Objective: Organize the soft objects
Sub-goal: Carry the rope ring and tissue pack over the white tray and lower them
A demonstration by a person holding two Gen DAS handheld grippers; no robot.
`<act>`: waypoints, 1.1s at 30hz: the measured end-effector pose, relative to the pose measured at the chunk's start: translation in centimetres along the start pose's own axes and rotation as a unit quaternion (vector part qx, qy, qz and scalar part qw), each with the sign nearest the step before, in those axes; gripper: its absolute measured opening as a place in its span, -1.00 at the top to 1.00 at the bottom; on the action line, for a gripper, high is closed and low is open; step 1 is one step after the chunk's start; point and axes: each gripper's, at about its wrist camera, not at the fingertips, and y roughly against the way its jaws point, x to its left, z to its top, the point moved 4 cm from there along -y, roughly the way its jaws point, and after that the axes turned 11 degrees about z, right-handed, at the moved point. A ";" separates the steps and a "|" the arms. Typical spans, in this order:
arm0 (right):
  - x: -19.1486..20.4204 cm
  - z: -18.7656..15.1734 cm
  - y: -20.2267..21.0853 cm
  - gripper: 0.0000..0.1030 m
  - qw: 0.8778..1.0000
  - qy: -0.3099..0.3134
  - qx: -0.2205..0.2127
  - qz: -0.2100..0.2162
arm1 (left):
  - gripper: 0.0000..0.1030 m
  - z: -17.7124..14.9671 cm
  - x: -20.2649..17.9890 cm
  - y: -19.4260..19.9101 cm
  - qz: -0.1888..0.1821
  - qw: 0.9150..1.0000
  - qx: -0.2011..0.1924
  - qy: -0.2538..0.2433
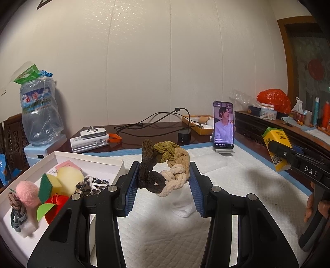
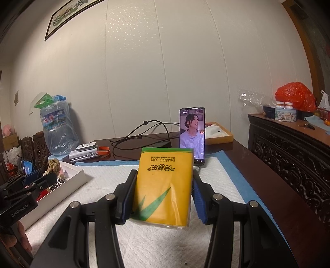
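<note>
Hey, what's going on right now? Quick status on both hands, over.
Left hand-held gripper shut on braided hair tie, lifted. Right hand-held gripper shut on tissue pack. White box at left, nothing in the way.

Home: carved wood sideboard [image 2: 288,156], water jug [image 1: 40,111], wall painting [image 2: 68,15].

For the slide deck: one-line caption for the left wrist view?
Left claw holds a braided hair tie beside the white tray of soft items.

The dark wooden tabletop [image 2: 243,152] carries a white quilted pad [image 1: 165,222]. Left of the pad sits a white tray [image 1: 86,157]; behind it, a propped phone [image 1: 223,124].
</note>
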 end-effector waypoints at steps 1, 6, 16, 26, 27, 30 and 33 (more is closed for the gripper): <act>0.0 0.0 0.0 0.03 1.000 0.000 0.000 0.000 | 0.10 0.0 0.0 0.0 0.000 1.000 0.000 0.000; 0.0 0.0 0.0 0.02 1.000 0.001 0.000 0.000 | 0.10 0.0 0.0 0.0 0.000 1.000 0.000 0.000; 0.1 0.0 0.0 0.02 1.000 0.004 0.000 0.001 | 0.10 0.1 0.2 0.1 0.002 1.000 -0.003 0.004; 1.6 0.0 -0.7 0.03 0.999 -0.007 0.027 0.042 | 0.10 1.8 3.7 1.5 0.011 0.998 0.003 0.056; 2.0 0.0 -0.8 0.03 0.998 -0.005 0.029 0.047 | 0.10 1.8 4.1 1.8 0.013 0.998 0.003 0.060; 3.2 -0.1 -1.0 0.03 0.997 0.000 0.037 0.062 | 0.10 1.6 5.5 2.4 0.020 0.997 0.010 0.074; 4.2 -0.2 -1.2 0.03 0.996 0.001 0.045 0.078 | 0.10 1.4 6.9 3.1 0.028 0.996 0.012 0.087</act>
